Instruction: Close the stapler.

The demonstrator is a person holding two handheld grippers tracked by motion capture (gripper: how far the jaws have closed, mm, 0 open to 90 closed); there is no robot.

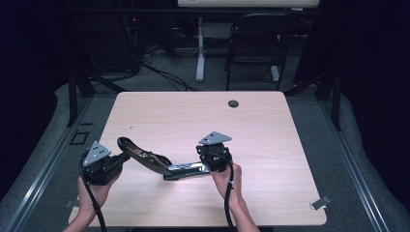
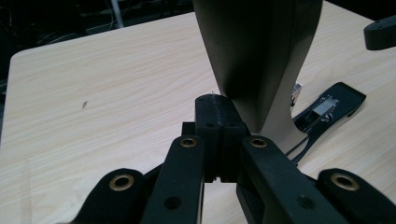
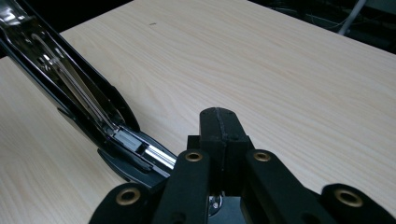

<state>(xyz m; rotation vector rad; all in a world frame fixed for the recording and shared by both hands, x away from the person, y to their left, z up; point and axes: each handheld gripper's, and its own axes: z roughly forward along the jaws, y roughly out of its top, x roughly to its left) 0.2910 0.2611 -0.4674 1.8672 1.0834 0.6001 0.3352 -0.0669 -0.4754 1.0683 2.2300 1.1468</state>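
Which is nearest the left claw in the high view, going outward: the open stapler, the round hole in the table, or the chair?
1. Stapler, right beside the left claw.
2. Round hole, near the table's far edge.
3. Chair, on the floor beyond the table.

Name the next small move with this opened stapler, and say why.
Probably raise the left gripper a little to swing the stapler wider. Its top arm already tilts up from the base, which the right gripper pins at the table, exposing the staple channel.
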